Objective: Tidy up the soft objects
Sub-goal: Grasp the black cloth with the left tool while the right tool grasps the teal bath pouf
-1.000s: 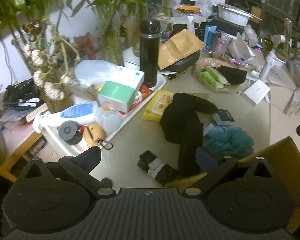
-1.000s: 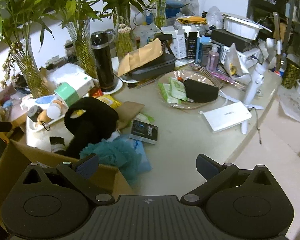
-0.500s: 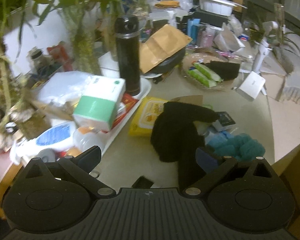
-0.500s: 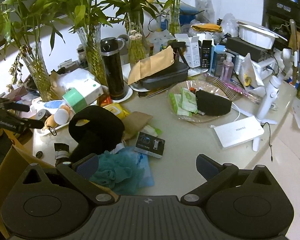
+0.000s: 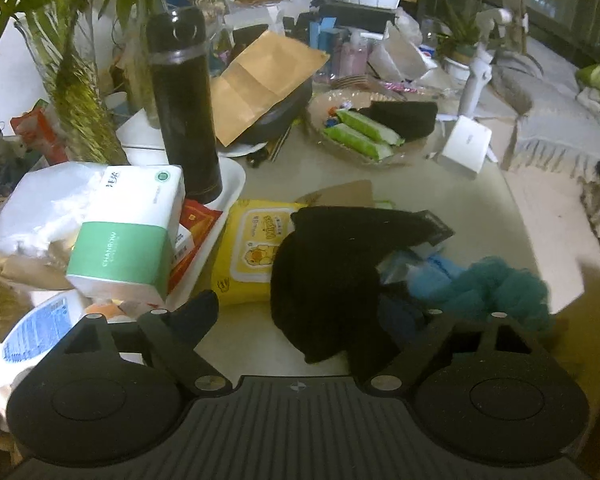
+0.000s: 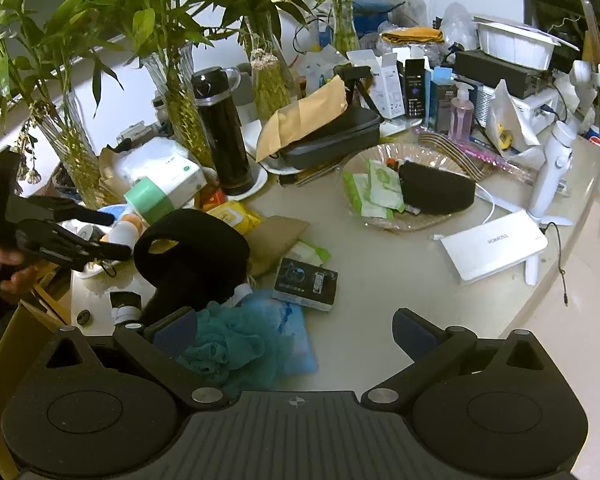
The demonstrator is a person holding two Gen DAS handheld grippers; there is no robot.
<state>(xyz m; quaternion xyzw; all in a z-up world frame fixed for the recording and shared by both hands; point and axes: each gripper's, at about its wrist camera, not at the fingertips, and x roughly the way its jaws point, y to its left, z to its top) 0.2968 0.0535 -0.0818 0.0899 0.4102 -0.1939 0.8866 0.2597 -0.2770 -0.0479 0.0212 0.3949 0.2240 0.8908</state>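
A black knit garment [image 5: 332,276] lies bunched on the table, also in the right wrist view [image 6: 192,256]. A teal bath pouf [image 5: 496,288] lies right of it, seen too in the right wrist view [image 6: 236,344]. Another black soft item [image 6: 436,192] rests in a glass dish [image 6: 380,224]. My left gripper [image 5: 300,316] is open, its jaws straddling the near edge of the black garment without touching. My right gripper [image 6: 296,332] is open and empty, its left finger just above the pouf. The left gripper also shows at the left of the right wrist view [image 6: 100,236].
A cardboard box [image 6: 8,344] stands at the near left table edge. A white tray [image 5: 228,200] holds a tissue pack [image 5: 128,232] and a black flask [image 5: 184,100]. Yellow wipes [image 5: 252,248], a small dark box [image 6: 304,284], a white power bank [image 6: 496,244] and plant vases crowd the table.
The left gripper has moved forward and lower toward the black garment. The right gripper has pulled back and risen slightly. Both stay open.
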